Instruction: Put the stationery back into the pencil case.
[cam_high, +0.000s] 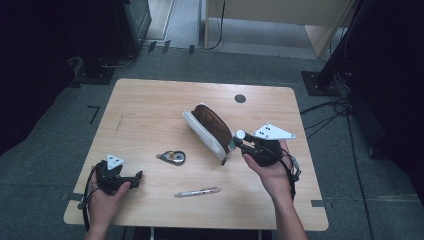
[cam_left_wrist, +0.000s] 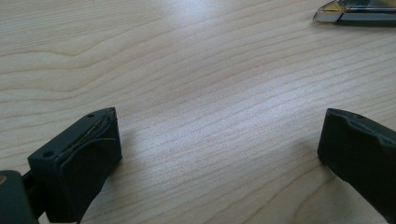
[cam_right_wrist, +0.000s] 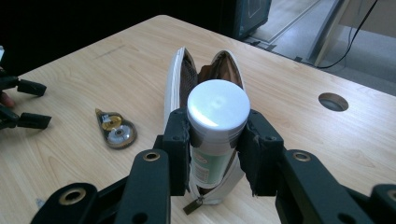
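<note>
The right gripper (cam_right_wrist: 217, 154) clamps a white-capped cylindrical glue stick (cam_right_wrist: 215, 135) between its fingers, cap foremost, so it can slide into the open white pencil case with brown lining (cam_right_wrist: 180, 81) just beyond them. The left gripper (cam_left_wrist: 219, 154) rests wide open and empty on the wooden table (cam_left_wrist: 196, 70).

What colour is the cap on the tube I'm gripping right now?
White, on the tube in the right hand-held gripper; clearest in the right gripper view.
</note>
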